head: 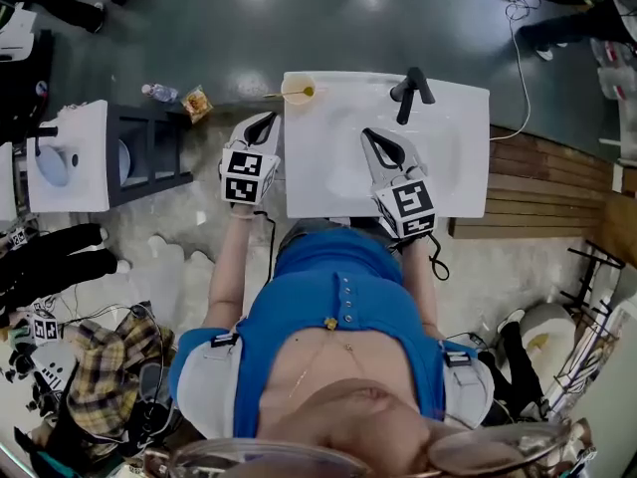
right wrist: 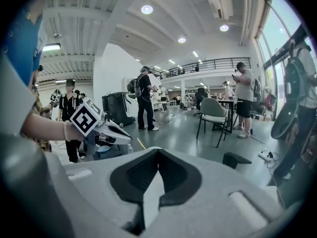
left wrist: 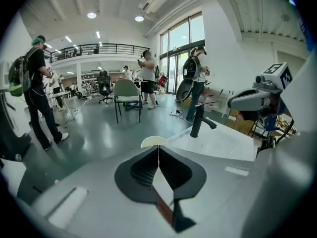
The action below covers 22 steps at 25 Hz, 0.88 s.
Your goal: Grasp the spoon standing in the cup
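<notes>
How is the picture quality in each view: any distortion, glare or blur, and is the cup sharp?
Head view: edges bend, light glares softly on the floor, the cup is small but fairly sharp. Left gripper view: strong fisheye with black corners, windows bright, near foreground soft. Right gripper view: the same fisheye, bright ceiling lights, blurred foreground.

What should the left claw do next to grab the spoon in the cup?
Probably open the left claw first. Its jaws are shut, tips touching, so nothing could slip between them. The cup sits just beyond the tips, on the corner of the sink. Once the jaws are open, the claw could ease forward around the spoon.
</notes>
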Each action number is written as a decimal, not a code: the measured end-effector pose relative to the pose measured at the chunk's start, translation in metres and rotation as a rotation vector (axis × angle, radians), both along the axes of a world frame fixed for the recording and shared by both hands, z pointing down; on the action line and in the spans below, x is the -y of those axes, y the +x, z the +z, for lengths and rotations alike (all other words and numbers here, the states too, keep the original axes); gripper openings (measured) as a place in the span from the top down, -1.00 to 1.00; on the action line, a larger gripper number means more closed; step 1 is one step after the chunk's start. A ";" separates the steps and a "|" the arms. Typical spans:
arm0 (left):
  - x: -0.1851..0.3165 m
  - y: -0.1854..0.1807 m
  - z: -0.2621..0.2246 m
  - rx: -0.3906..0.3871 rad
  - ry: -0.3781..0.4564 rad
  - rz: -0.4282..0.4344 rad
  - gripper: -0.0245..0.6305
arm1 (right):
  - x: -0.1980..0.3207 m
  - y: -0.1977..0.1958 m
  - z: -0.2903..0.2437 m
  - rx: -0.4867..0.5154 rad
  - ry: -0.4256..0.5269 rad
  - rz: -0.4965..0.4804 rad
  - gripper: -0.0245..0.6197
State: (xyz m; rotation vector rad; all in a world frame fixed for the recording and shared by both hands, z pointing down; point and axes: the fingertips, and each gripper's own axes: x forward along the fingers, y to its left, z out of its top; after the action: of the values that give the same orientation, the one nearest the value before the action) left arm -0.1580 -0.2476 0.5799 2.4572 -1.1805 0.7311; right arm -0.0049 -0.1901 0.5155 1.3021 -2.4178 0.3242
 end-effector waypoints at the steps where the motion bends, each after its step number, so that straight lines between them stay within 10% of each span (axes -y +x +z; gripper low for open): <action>1: 0.001 0.000 0.002 0.004 -0.005 0.003 0.91 | 0.000 0.001 0.000 0.001 -0.003 0.007 0.91; 22: 0.032 -0.011 0.053 0.130 -0.119 0.087 0.61 | -0.013 0.031 0.012 -0.021 -0.055 0.133 0.91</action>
State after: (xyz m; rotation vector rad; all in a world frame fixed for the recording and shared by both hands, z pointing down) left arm -0.1693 -0.2799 0.6325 2.4061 -1.0469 0.9700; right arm 0.0262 -0.1767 0.5273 1.4371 -2.2934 0.4080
